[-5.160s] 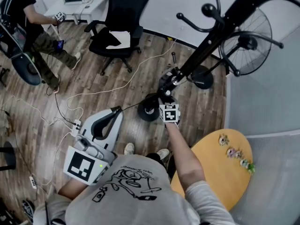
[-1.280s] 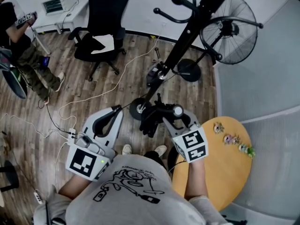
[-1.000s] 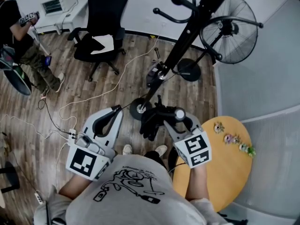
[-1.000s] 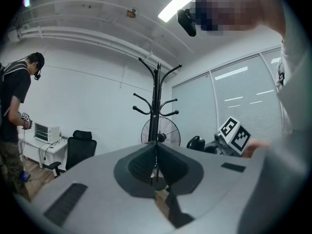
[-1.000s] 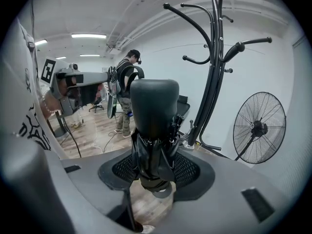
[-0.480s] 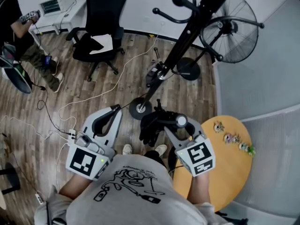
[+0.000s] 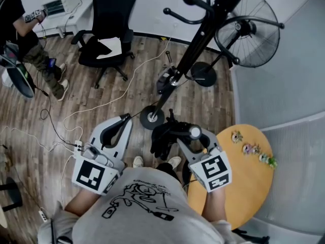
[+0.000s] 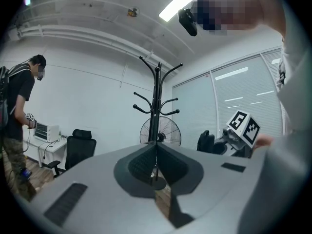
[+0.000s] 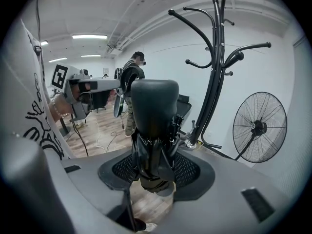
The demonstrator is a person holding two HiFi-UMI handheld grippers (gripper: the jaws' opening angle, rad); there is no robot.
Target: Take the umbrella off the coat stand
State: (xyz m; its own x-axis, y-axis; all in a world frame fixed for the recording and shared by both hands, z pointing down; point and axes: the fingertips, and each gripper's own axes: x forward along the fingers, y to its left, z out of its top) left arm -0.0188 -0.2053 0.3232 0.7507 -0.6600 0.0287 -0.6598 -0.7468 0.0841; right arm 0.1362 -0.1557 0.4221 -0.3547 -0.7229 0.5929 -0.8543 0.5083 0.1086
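The black folded umbrella [image 7: 161, 140] is off the coat stand [image 7: 195, 47] and sits in my right gripper [image 7: 175, 133], low in front of my body. In the right gripper view the jaws are shut on the umbrella [image 9: 155, 106], whose folded canopy fills the gap between the pads at my right gripper [image 9: 155, 174]. The stand [image 9: 214, 82] rises apart, behind and right of it, hooks bare. My left gripper [image 7: 124, 118] hangs at the left, away from the umbrella. Its jaws [image 8: 156, 162] are shut on nothing and point toward the stand [image 8: 156, 106].
A pedestal fan [image 7: 249, 32] stands behind the stand's base [image 7: 152, 118]. A round wooden table [image 7: 238, 182] with small figurines is at my right. A black office chair [image 7: 109, 39], floor cables [image 7: 66, 131] and a standing person [image 7: 25, 29] occupy the left.
Since the earliest frame my right gripper has drawn back from the stand's pole toward my body with the umbrella. In the last second it has barely shifted. The left gripper has stayed put.
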